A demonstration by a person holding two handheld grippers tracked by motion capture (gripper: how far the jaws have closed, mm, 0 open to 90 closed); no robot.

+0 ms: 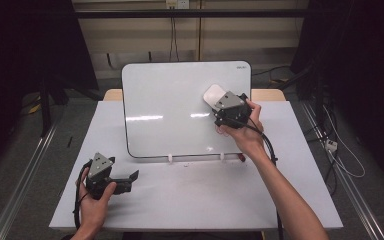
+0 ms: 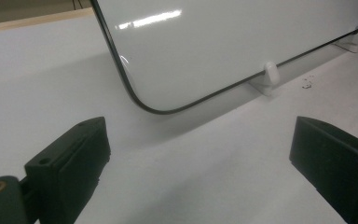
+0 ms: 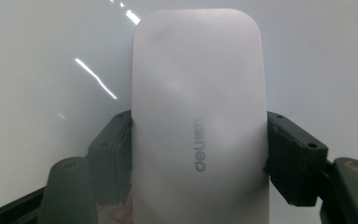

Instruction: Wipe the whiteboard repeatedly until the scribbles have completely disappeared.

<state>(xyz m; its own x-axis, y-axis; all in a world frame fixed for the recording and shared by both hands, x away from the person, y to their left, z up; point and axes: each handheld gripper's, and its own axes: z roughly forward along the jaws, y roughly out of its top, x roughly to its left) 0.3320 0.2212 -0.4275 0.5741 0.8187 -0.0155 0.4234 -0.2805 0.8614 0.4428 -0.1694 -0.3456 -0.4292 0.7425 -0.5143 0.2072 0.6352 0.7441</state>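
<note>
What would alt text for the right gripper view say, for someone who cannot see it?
A smooth white rounded-rectangle plastic eraser with a grey "deli" logo is clamped between the right gripper's two black jaws. Behind it lies the glossy white whiteboard, streaked with reflected light.

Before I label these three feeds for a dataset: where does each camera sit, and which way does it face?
High view: above the person's side, looking forward and down on the table, whiteboard, both forearms and grippers.
Left gripper view: rides the left gripper, facing the whiteboard's lower corner; open jaws show.
Right gripper view: rides the right gripper, facing the board; jaws clamp the white eraser.
All share the whiteboard.
</note>
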